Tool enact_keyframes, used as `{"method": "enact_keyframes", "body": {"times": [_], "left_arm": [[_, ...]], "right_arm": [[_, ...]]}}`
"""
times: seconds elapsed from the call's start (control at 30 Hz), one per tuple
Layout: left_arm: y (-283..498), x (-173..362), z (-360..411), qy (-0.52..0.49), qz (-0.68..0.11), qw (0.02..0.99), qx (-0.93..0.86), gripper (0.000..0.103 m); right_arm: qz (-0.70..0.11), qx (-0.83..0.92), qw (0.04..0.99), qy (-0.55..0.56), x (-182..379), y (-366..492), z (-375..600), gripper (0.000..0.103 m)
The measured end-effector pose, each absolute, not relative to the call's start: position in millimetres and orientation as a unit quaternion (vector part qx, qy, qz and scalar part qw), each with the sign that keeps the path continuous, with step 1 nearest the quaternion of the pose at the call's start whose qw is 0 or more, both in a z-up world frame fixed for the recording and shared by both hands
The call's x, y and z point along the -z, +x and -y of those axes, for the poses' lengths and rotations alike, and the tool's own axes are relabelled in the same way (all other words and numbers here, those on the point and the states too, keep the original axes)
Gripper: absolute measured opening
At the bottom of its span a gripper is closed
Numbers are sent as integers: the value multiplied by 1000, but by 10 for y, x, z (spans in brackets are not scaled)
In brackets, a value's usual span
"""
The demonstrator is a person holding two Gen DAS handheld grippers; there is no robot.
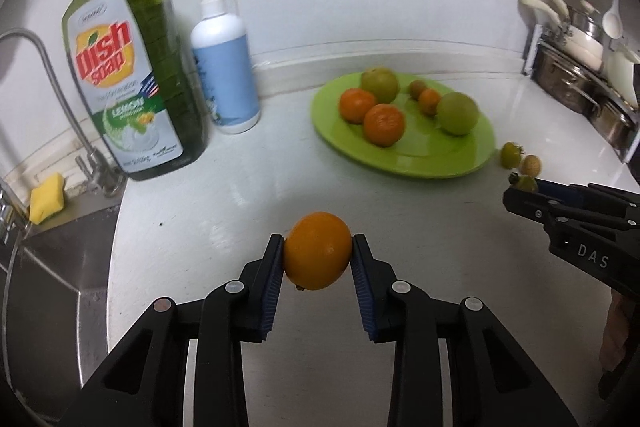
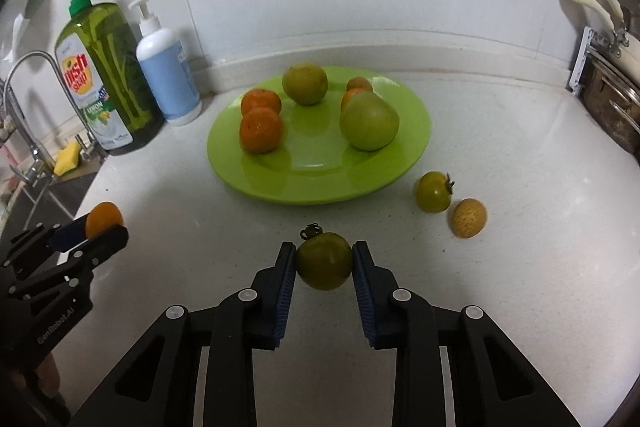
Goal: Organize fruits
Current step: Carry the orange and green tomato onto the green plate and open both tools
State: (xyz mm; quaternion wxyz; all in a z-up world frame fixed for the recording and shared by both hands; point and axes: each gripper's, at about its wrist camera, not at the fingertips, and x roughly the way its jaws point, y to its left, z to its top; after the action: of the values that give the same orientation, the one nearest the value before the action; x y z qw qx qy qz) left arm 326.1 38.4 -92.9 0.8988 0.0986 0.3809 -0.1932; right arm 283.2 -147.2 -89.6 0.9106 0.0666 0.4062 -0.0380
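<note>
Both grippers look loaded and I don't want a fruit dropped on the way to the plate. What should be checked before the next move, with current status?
1. Left gripper shut on the orange fruit: ok.
2. Right gripper shut on the green tomato: ok.
3. Free space on the green plate near its front rim: ok.
4. Loose green tomato and speckled yellow fruit clear of the path: ok.
5. Grip firmness: cannot tell.

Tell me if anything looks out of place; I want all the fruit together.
Yes. A green tomato and a speckled yellow fruit lie on the counter beside the plate. The left gripper holds an orange and the right gripper another green tomato.
</note>
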Motion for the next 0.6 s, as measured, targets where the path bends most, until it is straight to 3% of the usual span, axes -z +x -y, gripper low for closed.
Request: {"method": "enact_keyframes", "body": {"times": [0.6], "left_arm": [[2950, 487, 33, 102, -344, 897, 257, 33]], "right_arm": [[-354, 31, 932, 73, 434, 2436, 1600, 30]]}}
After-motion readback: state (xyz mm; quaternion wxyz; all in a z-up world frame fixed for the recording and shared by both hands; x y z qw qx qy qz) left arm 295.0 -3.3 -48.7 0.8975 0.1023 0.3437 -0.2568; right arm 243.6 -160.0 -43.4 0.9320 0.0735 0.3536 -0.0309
